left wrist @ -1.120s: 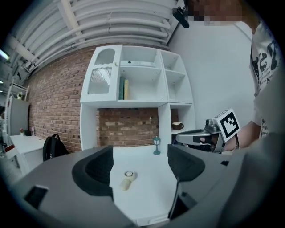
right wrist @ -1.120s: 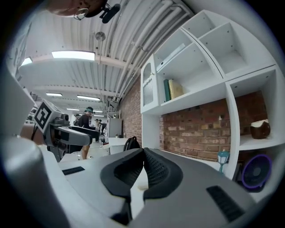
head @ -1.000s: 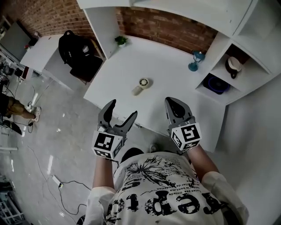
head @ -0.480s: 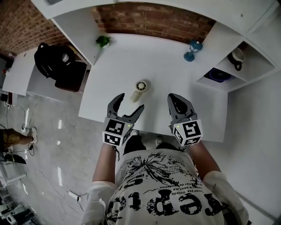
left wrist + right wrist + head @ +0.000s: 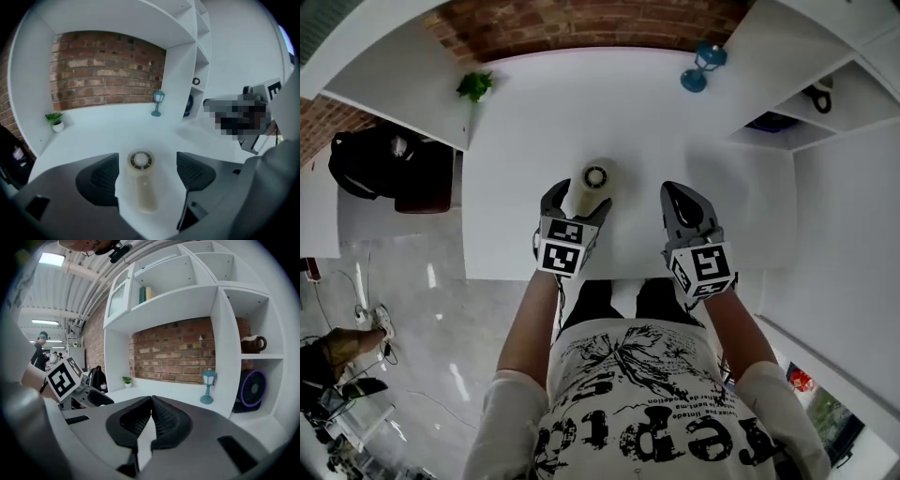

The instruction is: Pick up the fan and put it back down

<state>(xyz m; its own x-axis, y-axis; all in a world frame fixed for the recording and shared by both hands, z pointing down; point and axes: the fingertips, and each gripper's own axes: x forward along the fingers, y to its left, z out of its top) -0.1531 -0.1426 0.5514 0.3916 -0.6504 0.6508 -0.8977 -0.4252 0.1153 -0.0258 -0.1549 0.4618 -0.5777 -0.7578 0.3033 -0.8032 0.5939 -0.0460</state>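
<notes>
A small cream hand-held fan [image 5: 589, 187] lies flat on the white desk [image 5: 647, 122], round head away from me, handle towards me. My left gripper [image 5: 576, 199] is open, one jaw on each side of the fan's handle, not touching it. In the left gripper view the fan [image 5: 142, 180] lies between the dark pads [image 5: 101, 180], with a gap on both sides. My right gripper [image 5: 682, 199] hovers over the desk to the fan's right, jaws shut with nothing between them [image 5: 151, 414].
A blue lantern ornament [image 5: 699, 67] stands at the desk's back right, a small potted plant [image 5: 474, 86] at the back left. Cubby shelves on the right hold a purple fan [image 5: 253, 388] and a brown jug [image 5: 252, 343]. A black bag [image 5: 389, 164] sits left of the desk.
Both grippers have moved forward over the desk. The left gripper now straddles the fan's handle; earlier it was short of the desk's near edge.
</notes>
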